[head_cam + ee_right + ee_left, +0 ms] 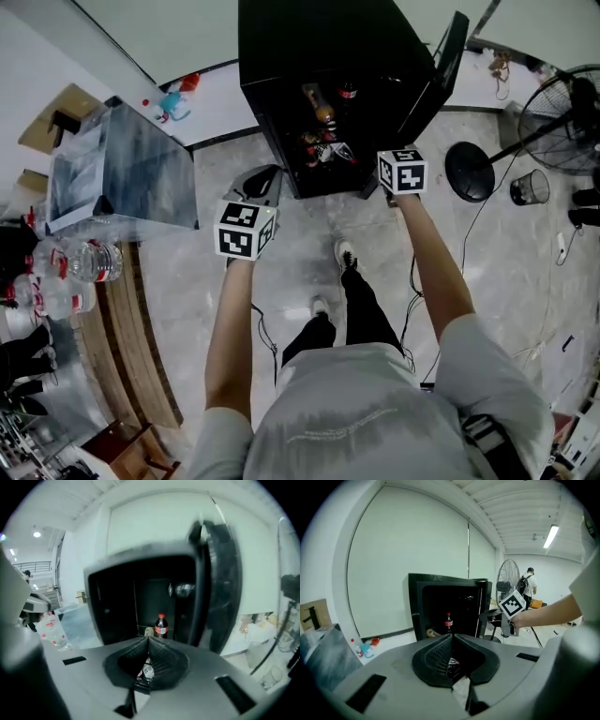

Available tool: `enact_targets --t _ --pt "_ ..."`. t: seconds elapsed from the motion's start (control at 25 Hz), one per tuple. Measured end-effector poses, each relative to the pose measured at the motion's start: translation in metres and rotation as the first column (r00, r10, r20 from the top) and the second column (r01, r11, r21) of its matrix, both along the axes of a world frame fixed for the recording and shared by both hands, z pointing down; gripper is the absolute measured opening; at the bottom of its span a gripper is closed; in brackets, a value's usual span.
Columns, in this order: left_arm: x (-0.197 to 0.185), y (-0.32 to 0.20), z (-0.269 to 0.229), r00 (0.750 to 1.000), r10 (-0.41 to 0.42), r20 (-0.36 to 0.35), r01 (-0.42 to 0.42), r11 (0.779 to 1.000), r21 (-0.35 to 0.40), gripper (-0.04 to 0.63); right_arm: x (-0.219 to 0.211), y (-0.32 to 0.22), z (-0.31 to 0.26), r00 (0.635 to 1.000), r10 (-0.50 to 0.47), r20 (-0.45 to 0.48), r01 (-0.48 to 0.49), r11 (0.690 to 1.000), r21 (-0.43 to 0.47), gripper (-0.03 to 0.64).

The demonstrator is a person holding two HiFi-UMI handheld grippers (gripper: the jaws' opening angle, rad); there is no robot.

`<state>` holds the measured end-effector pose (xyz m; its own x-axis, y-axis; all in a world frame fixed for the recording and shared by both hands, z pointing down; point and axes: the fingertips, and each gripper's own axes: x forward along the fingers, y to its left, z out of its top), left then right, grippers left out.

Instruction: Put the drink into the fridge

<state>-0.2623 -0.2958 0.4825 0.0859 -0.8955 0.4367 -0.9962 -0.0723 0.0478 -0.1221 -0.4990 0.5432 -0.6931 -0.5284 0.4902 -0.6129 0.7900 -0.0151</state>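
Both arms extend forward, level, over the grey floor (300, 248). Left claw (451, 638): jaws together, empty. Right claw (148, 640): jaws together, empty. Both face the open black fridge (309, 37). The cola bottle (161, 626) stands upright on the fridge's shelf. A fan (562, 117) stands to the fridge's right.

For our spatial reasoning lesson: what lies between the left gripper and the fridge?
Only bare floor separates the left gripper from the open fridge, as the head view shows.
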Motion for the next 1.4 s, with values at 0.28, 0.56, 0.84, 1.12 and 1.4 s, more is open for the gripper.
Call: enact_targets --t 0.28,0.56,0.84,1.12,1.4 --pt "0.016 0.023 -0.052 0.998 0.022 0.054 -0.026 0.998 0.06 0.015 0.041 0.065 -0.049 0.995 -0.053 -0.09 0.062 0.993 0.097 0.001" --pt "0.041 0.054 -0.091 0.996 0.032 0.084 -0.041 0.992 0.115 0.015 0.081 0.13 -0.106 0.994 -0.104 -0.032 0.107 0.987 0.123 0.001" --pt "0.062 0.077 -0.131 0.99 0.044 0.136 -0.069 0.982 0.178 0.015 0.108 0.175 -0.179 0.991 -0.134 0.008 0.129 0.968 0.217 0.001" --pt "0.073 0.104 -0.162 0.984 0.048 0.174 -0.088 0.968 0.235 0.015 0.129 0.207 -0.229 0.991 -0.128 0.021 0.116 0.945 0.307 0.001" --pt "0.083 0.129 -0.181 0.978 0.051 0.204 -0.107 0.957 0.269 0.015 0.145 0.234 -0.26 0.992 -0.111 0.058 0.084 0.931 0.356 0.001"
